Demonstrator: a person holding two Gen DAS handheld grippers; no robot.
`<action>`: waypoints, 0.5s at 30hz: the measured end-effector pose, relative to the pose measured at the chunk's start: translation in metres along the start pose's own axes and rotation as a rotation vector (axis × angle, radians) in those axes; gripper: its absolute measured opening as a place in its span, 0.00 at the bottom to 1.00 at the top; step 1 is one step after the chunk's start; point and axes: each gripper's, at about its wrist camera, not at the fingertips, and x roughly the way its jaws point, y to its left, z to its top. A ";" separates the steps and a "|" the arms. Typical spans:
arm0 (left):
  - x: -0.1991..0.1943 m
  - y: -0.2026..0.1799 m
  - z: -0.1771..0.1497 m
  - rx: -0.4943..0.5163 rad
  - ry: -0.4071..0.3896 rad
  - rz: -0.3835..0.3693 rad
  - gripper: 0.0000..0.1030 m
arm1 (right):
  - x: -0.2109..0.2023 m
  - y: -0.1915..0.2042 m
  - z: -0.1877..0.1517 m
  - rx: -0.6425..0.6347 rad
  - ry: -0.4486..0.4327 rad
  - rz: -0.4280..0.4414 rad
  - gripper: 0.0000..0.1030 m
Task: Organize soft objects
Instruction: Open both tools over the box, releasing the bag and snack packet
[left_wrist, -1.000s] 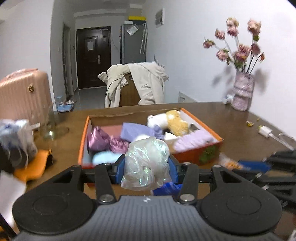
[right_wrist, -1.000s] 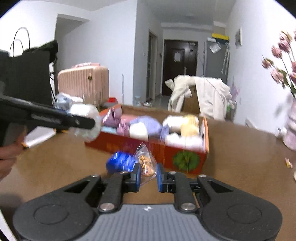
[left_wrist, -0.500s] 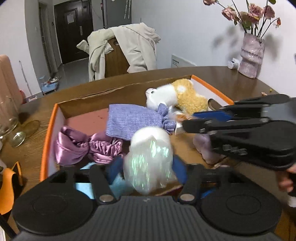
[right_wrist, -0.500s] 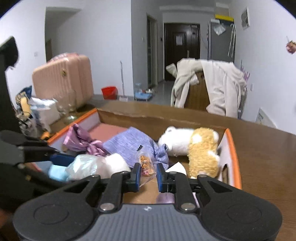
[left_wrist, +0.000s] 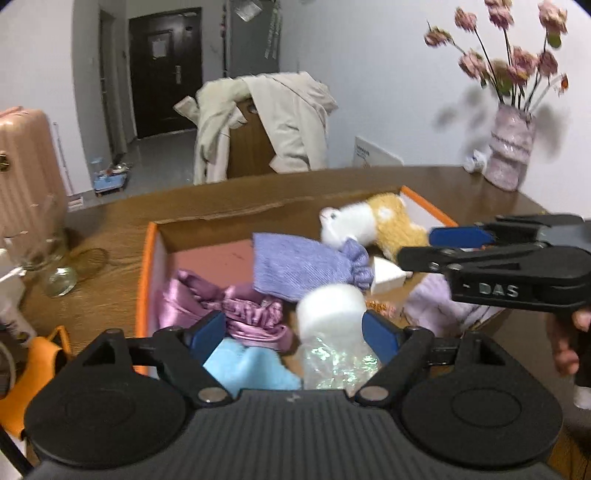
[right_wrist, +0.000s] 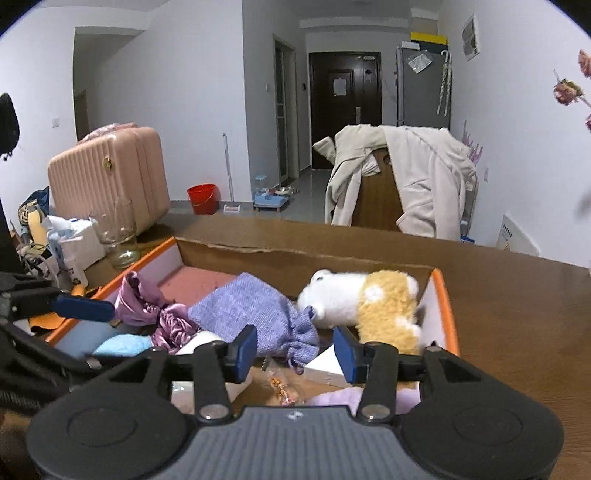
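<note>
Iridescent plastic is crinkling around the white soft bundle (left_wrist: 332, 332), which is sitting just ahead of the left tool (left_wrist: 293, 334), low between its blue pads and leaning toward the right-hand one. That tool's jaws are opening wide and are no longer pressing on the bundle, so it appears to be dropping into the near end of the orange-rimmed box (left_wrist: 142, 280), on top of a light blue cloth (left_wrist: 243, 365) and beside a shiny pink scrunchie (left_wrist: 236, 310). Over on the right, the right tool (right_wrist: 294, 349) is opening too, with nothing pinched; a small clear snack packet (right_wrist: 282, 389) is lying on the box floor directly under its gap (released, by the look of it). Farther in, a purple drawstring pouch (left_wrist: 303, 267) is lying slantwise across the middle, and a white-and-yellow plush toy (right_wrist: 365, 304) is resting against the far right corner. Both tools are needing only to back straight out toward the person, off the wooden surface (right_wrist: 517, 295).
</note>
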 end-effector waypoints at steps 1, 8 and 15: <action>-0.008 0.001 0.000 -0.006 -0.011 0.005 0.81 | -0.007 0.000 0.000 -0.002 -0.006 -0.002 0.45; -0.070 0.000 -0.010 -0.036 -0.100 0.069 0.83 | -0.070 0.012 -0.010 -0.033 -0.050 -0.020 0.52; -0.140 -0.016 -0.047 -0.067 -0.215 0.114 0.87 | -0.142 0.034 -0.042 -0.060 -0.107 -0.019 0.60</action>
